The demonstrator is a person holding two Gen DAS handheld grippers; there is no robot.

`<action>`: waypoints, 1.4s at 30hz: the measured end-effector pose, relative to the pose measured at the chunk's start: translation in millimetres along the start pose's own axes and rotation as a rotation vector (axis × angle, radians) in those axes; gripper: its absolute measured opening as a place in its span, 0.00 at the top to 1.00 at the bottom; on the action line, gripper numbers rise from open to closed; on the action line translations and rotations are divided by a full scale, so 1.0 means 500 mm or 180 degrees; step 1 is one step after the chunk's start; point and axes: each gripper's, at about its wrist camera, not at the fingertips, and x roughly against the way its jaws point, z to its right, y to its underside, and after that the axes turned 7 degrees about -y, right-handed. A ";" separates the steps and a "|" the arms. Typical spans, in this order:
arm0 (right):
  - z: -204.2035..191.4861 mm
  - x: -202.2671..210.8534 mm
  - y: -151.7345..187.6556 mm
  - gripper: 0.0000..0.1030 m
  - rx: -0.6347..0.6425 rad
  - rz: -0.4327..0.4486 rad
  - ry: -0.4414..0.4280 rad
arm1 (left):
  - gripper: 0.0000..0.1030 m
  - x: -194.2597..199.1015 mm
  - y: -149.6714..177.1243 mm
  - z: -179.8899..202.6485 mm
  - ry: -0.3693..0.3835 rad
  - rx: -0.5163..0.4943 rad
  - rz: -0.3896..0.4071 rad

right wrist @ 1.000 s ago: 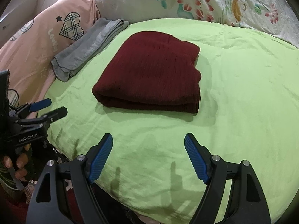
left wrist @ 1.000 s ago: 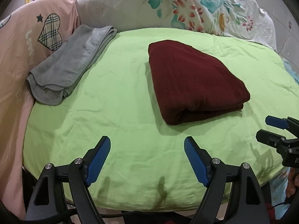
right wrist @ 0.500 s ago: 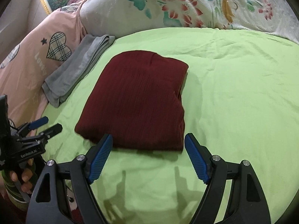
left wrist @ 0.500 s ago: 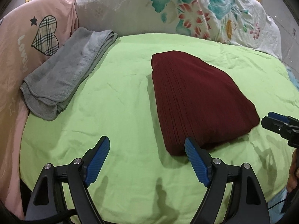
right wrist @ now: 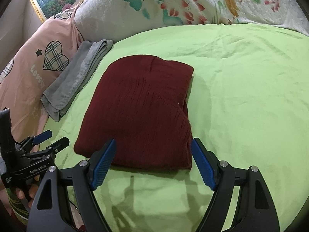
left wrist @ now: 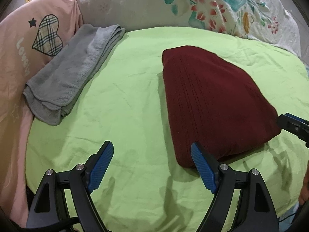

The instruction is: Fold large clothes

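A dark red folded garment lies flat on the green bedsheet. My left gripper is open just short of the garment's near left corner, its right pad in front of that corner. My right gripper is open above the garment's near edge, which shows between its blue pads. Neither gripper holds anything. Each gripper also appears at the edge of the other's view: the right gripper and the left gripper.
A folded grey towel lies at the sheet's left edge against a pink pillow. A floral pillow lines the far side. A person's hand holds the left gripper's handle.
Both grippers have come forward to the red garment, which now sits larger and closer, its near edge at the pads. Both stayed open.
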 end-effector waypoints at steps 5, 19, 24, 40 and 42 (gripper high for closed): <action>-0.009 0.024 0.021 0.23 -0.0008 0.0047 -0.0023 | 0.20 0.013 0.021 -0.004 -0.0002 0.0072 -0.0038; -0.060 0.060 0.095 0.23 0.0157 -0.0024 -0.0009 | 0.19 0.054 0.080 -0.022 -0.0025 0.0065 0.0000; -0.084 0.070 0.111 0.22 0.0325 -0.0042 0.0015 | 0.19 0.069 0.096 -0.025 0.0016 0.0054 -0.0011; -0.097 0.090 0.149 0.21 0.0433 -0.0100 0.0118 | 0.19 0.119 0.151 -0.025 0.0126 -0.0087 0.0080; -0.100 0.091 0.149 0.21 0.0441 -0.0093 0.0114 | 0.19 0.120 0.152 -0.022 0.0131 -0.0102 0.0079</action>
